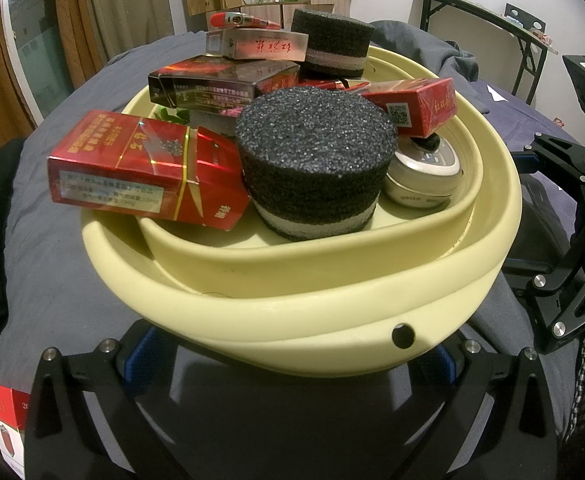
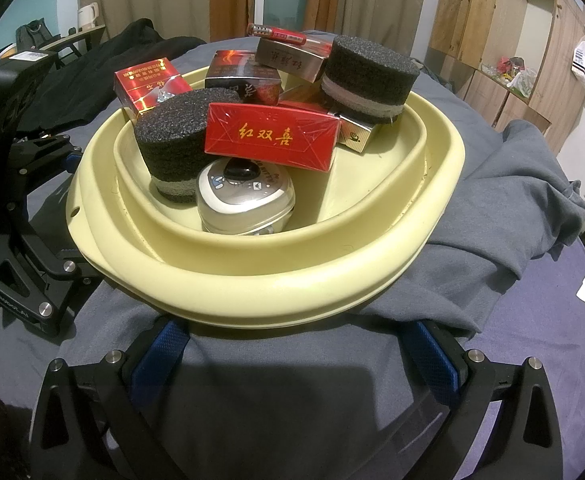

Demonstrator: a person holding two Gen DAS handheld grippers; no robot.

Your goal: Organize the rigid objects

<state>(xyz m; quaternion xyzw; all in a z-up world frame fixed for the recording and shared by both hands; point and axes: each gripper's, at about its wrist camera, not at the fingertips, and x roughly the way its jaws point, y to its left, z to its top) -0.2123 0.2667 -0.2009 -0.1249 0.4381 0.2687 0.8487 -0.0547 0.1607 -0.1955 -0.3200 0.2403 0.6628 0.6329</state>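
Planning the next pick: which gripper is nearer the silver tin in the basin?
Right. The right gripper faces the silver tin just inside the basin; from the left gripper it sits off right, past a black foam puck.

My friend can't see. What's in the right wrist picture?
A pale yellow plastic basin on a grey blanket holds red cigarette boxes, two black foam cylinders and a silver round tin. The open right gripper sits just below its rim.
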